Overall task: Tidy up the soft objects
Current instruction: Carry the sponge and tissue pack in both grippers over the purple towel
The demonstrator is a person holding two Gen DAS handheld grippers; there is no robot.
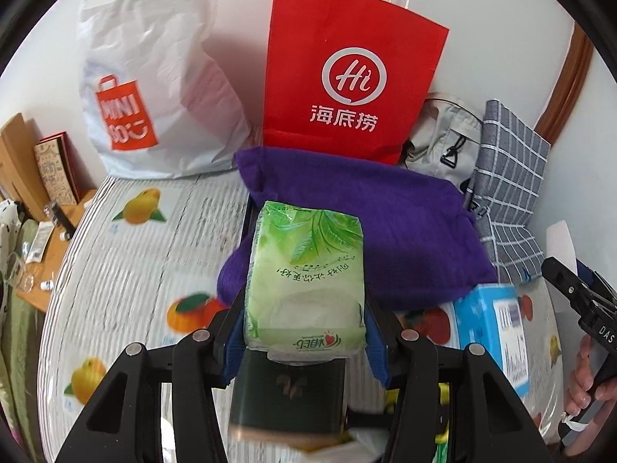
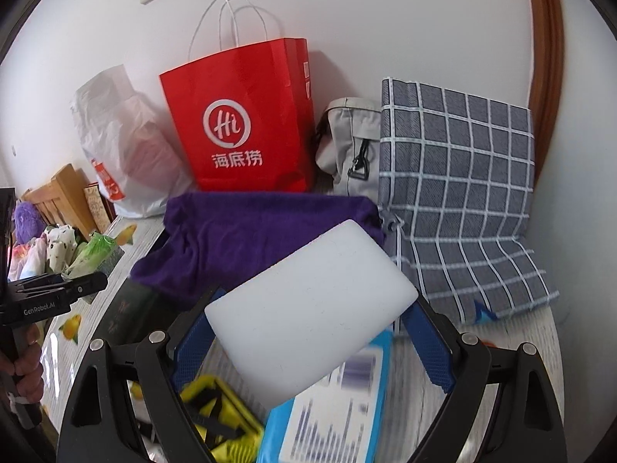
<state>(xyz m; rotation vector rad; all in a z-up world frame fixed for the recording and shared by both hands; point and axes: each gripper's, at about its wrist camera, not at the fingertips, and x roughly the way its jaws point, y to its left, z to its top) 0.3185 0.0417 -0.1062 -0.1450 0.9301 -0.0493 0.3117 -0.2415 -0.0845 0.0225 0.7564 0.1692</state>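
So you've got both hands loaded right now. In the left wrist view your left gripper is clamped on the green tissue pack, dead centre at the bottom of the frame, with its long axis running straight away from you along the fingers. In the right wrist view your right gripper is spread wide around the white foam block, lower middle, with its long side lying slantwise across the jaws.

Just past both loads sits the purple cloth, mid-frame. Beyond that, top centre against the wall, stands the red paper bag.

If the bag's the drop spot (my guess), it's straight ahead of your left hand, while from the right it's up and to the left. So left looks nearer.
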